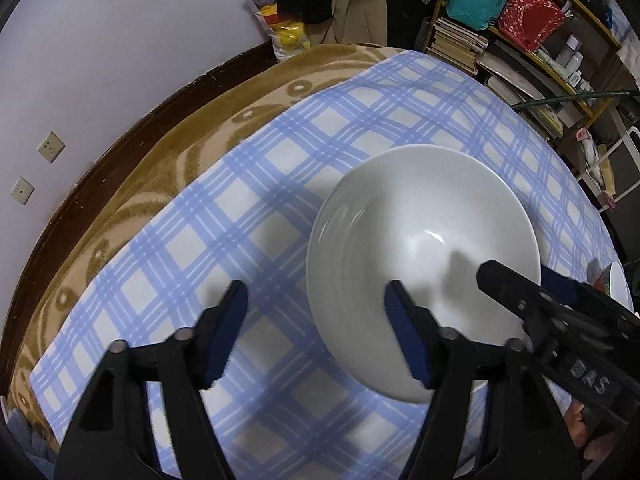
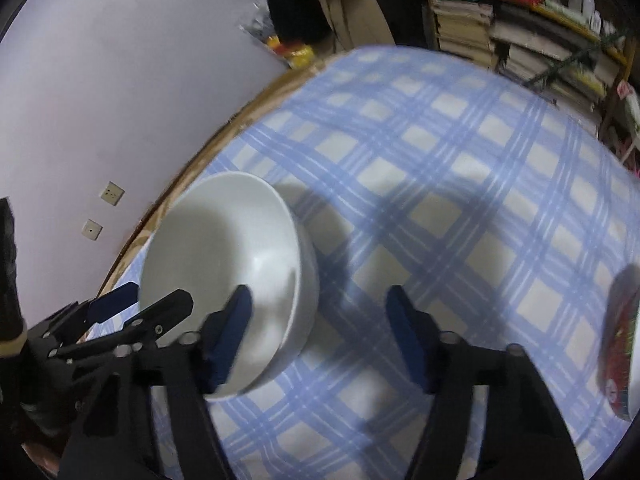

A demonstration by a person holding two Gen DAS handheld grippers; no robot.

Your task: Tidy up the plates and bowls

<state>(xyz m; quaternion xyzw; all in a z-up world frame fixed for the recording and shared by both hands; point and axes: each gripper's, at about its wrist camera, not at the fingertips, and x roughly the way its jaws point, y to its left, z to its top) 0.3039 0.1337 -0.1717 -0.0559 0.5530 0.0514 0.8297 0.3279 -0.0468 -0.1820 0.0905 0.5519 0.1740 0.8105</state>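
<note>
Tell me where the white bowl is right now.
The white bowl sits on the blue plaid tablecloth: right of centre in the left wrist view, left in the right wrist view. Each claw, left claw and right claw, straddles its rim.

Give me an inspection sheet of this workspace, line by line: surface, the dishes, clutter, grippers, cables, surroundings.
Surface: blue checked cloth over a tan patterned blanket.
Job's things: white bowl upright on the cloth, apparently nested in a second white bowl; red-patterned dish at the right edge, blurred.
Clutter: nothing seen on the cloth.
Grippers: left hand-held gripper straddles the bowl's near-left rim, pads not pressing; right hand-held gripper straddles the opposite rim, not pressing.
Cables: nothing seen.
Surroundings: pale wall with sockets, a plastic bag, crowded bookshelf.
</note>
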